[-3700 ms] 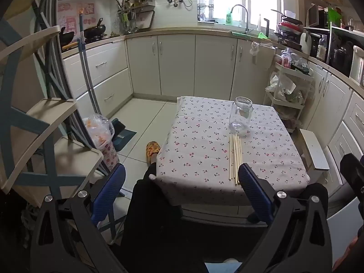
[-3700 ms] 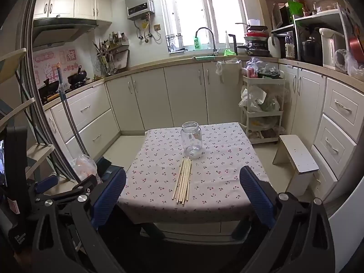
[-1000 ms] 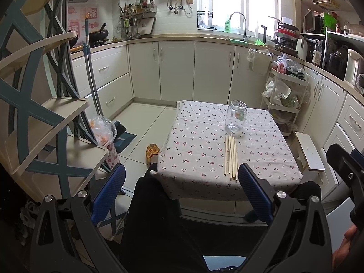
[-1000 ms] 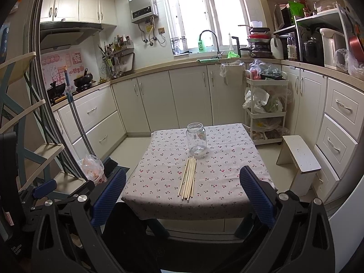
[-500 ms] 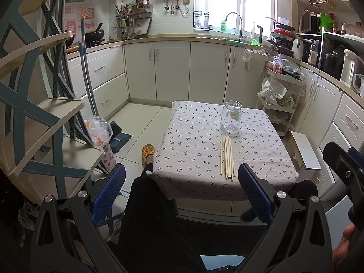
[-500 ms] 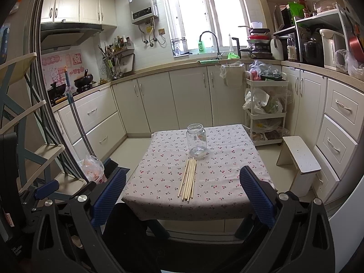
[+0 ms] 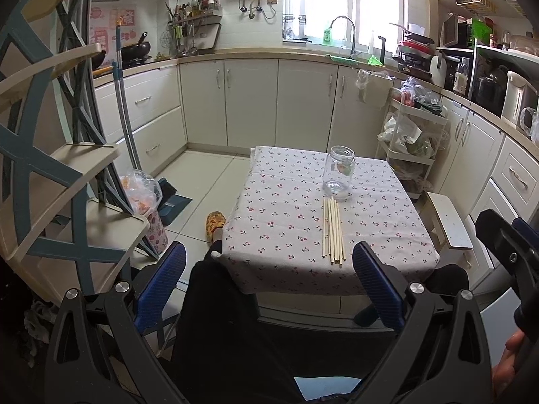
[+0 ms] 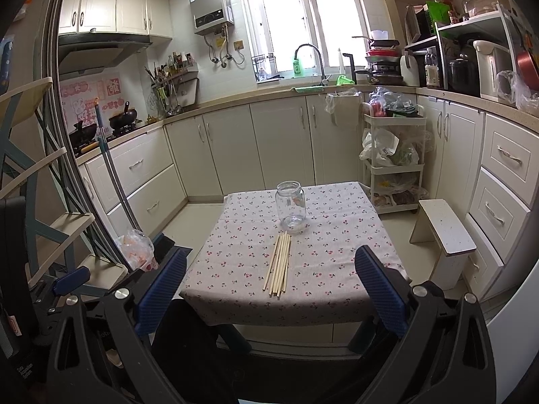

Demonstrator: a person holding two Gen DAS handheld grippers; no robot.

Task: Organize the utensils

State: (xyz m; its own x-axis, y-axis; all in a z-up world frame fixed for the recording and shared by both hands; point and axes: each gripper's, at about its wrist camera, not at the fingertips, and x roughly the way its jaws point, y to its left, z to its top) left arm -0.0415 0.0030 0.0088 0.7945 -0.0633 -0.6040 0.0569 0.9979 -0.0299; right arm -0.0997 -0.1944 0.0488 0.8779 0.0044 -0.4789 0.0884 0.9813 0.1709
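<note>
Cream kitchen cabinets (image 8: 283,148) wrap the room on three sides under a bright window (image 8: 303,17), with a grey water heater (image 8: 210,6) on the tiled wall; its small markings cannot be read. Pink and red posters (image 8: 91,101) hang behind the stove, printed with characters too blurred to make out, and a green bottle (image 8: 298,66) beside the tap carries a label that is also illegible.

Ahead of both grippers stands a small table (image 8: 235,262) draped in a white cloth printed with little red cherries. On it, straight beyond the gap between the right gripper (image 8: 271,288) jaws, a bundle of pale wooden chopsticks (image 8: 279,264) lies flat, their far tips close to a clear glass jar (image 8: 290,208) that stands upright with nothing inside and no lid. From the left gripper (image 7: 269,272), the chopsticks (image 7: 331,232) lie nearer its right jaw, the jar (image 7: 338,172) beyond them.

Both pairs of blue-padded jaws are spread wide and grip nothing, held back short of the table's near edge. A white rolling cart (image 8: 392,155) stuffed with plastic bags sits beyond the right jaw, a low white stool (image 8: 444,232) beside it. A tiered shelf (image 7: 60,175) stands off the left jaw.
</note>
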